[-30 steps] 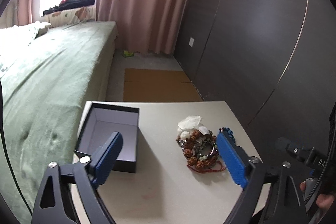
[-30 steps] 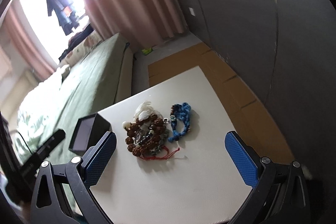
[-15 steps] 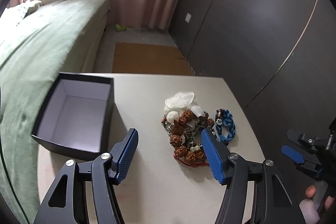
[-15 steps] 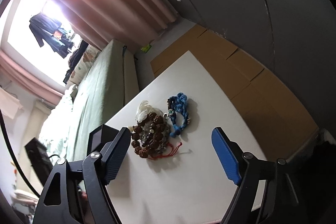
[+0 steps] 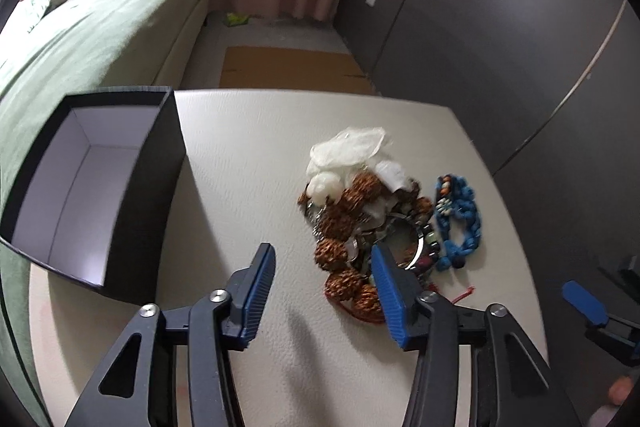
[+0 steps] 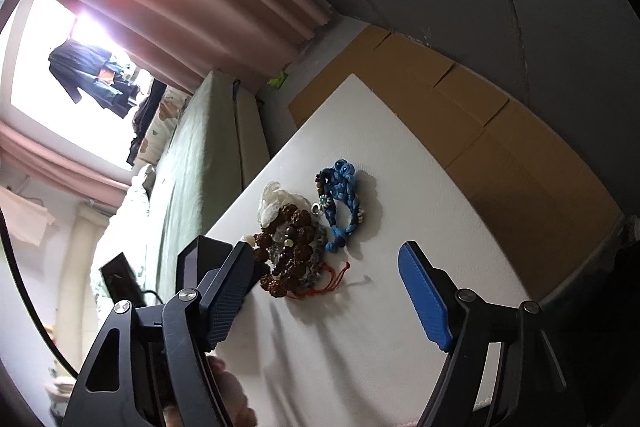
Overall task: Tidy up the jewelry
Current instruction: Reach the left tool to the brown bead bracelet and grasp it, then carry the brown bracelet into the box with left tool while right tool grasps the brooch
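Observation:
A pile of jewelry lies on the white table (image 5: 248, 163): a brown bead bracelet (image 5: 340, 223), a metal watch (image 5: 412, 247), a red cord (image 5: 464, 295), white wrapping (image 5: 348, 151) and a blue braided bracelet (image 5: 460, 219). An open black box (image 5: 92, 187) with a white inside stands at the left. My left gripper (image 5: 320, 267) is open and empty, just in front of the brown beads. My right gripper (image 6: 328, 279) is open and empty, held back from the pile (image 6: 292, 247); the blue bracelet (image 6: 340, 203) lies beyond it.
A bed with a green cover (image 5: 80, 39) runs along the left of the table. Flat cardboard (image 5: 288, 71) lies on the floor beyond the table. A dark wall (image 5: 500, 27) stands at the right. The right gripper's blue pad (image 5: 584, 303) shows at the table's right edge.
My left gripper has moved forward and down to the jewelry pile, and its jaws have narrowed. My right gripper has tilted and moved slightly closer to the pile.

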A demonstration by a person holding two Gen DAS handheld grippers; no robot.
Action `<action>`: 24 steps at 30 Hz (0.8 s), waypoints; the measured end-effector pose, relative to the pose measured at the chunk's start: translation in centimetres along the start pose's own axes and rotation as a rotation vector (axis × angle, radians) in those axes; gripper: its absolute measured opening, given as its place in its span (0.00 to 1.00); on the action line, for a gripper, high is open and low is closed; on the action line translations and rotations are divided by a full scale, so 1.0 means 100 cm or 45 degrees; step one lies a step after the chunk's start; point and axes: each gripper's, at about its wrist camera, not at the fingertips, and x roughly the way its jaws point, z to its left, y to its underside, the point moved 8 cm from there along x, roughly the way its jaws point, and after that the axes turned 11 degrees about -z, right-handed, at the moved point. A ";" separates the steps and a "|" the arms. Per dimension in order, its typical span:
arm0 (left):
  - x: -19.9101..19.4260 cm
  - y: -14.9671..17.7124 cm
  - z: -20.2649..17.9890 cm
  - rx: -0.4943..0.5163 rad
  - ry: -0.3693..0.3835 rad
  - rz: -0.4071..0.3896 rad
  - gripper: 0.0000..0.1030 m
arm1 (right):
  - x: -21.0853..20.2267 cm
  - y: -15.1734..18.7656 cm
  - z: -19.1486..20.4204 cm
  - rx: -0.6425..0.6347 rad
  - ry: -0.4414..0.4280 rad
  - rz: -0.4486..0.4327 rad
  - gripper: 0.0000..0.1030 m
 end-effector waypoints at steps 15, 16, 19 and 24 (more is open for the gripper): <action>-0.022 -0.013 0.012 -0.144 0.156 -0.043 0.18 | 0.013 -0.009 0.014 -0.071 0.022 0.011 0.71; -0.026 -0.017 0.012 -0.153 0.169 -0.050 0.18 | 0.015 -0.010 0.016 -0.077 0.025 0.015 0.69; -0.040 -0.025 0.016 -0.174 0.207 -0.079 0.18 | 0.021 -0.013 0.030 -0.085 0.006 0.033 0.67; -0.065 -0.039 0.027 -0.219 0.265 -0.135 0.18 | 0.038 -0.005 0.063 -0.144 -0.011 0.081 0.59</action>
